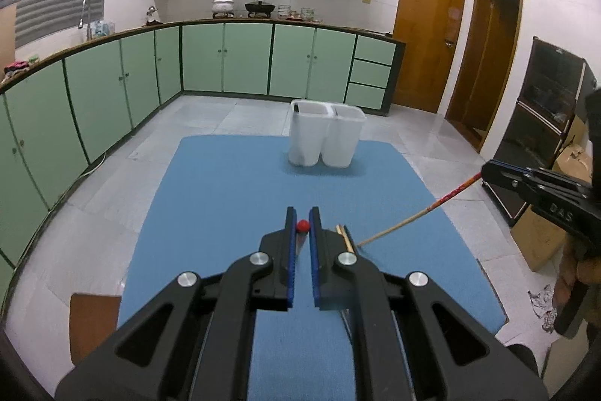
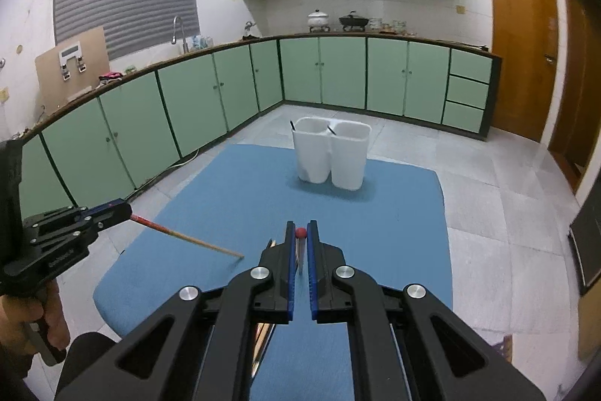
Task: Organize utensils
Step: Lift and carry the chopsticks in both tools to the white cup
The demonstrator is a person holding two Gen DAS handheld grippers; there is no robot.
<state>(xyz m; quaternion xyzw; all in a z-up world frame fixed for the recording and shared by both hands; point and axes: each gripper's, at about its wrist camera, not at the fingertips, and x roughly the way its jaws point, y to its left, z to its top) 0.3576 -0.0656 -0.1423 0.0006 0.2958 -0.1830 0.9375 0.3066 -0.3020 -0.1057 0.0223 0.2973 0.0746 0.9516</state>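
A white two-compartment utensil holder [image 1: 326, 134] [image 2: 330, 153] stands at the far end of a blue mat [image 1: 233, 190] [image 2: 394, 213]; dark utensil tips show at its rims. My left gripper [image 1: 302, 213] is nearly closed around a utensil with a red ball end [image 1: 302, 225], held above the mat. My right gripper [image 2: 301, 226] is likewise closed on a red-tipped utensil [image 2: 300, 233]. Each view shows the other gripper [image 1: 488, 171] [image 2: 126, 209] gripping a wooden chopstick with a red upper part [image 1: 413, 218] [image 2: 188, 237], tip down at the mat. More chopsticks [image 1: 343, 235] [image 2: 271, 245] lie beside the fingers.
Green kitchen cabinets [image 1: 225, 62] [image 2: 323, 70] line the walls behind. A wooden door [image 1: 424, 32] and a black oven cabinet [image 1: 541, 123] stand to the right. Cardboard boxes [image 1: 541, 235] sit on the tiled floor. A brown stool [image 1: 94, 318] is at the mat's left corner.
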